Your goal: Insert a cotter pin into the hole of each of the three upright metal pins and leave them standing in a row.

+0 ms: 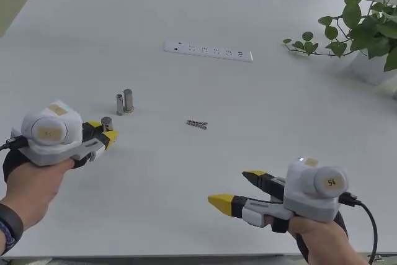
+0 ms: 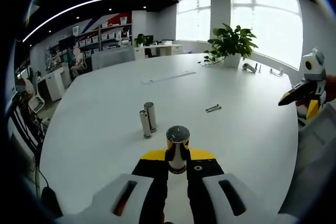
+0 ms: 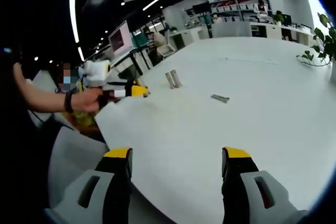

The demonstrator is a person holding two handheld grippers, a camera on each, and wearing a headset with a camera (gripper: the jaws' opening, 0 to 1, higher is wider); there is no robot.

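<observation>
Held pin (image 2: 177, 139): only its round top and upper shank show; the lower end is hidden between the jaws of the left gripper (image 1: 105, 136), which is clamped on it, upright, at the table's left side. We cannot make out a cross hole in it, nor in the two pins (image 1: 124, 102) standing just beyond, close beside each other; whether they touch, we cannot tell. The cotter pins (image 1: 196, 124) lie as a small grey cluster right of those pins, too small to count or to tell if any are separate. The right gripper (image 1: 237, 188) hangs near the table's (image 1: 186, 178) near edge, jaws spread wide with nothing between them. In its own view the table corner and edge run just ahead of the jaws. A bare white top lies between this gripper and the cotter pins, and between the cotter pins and the standing pins. A power strip (image 1: 208, 51) lies farther back, well apart from the work. A plant (image 1: 363, 20) sits at the far right, cut off by the frame, one trailing stem reaching over the top. Nothing stands between either gripper and the pins.
</observation>
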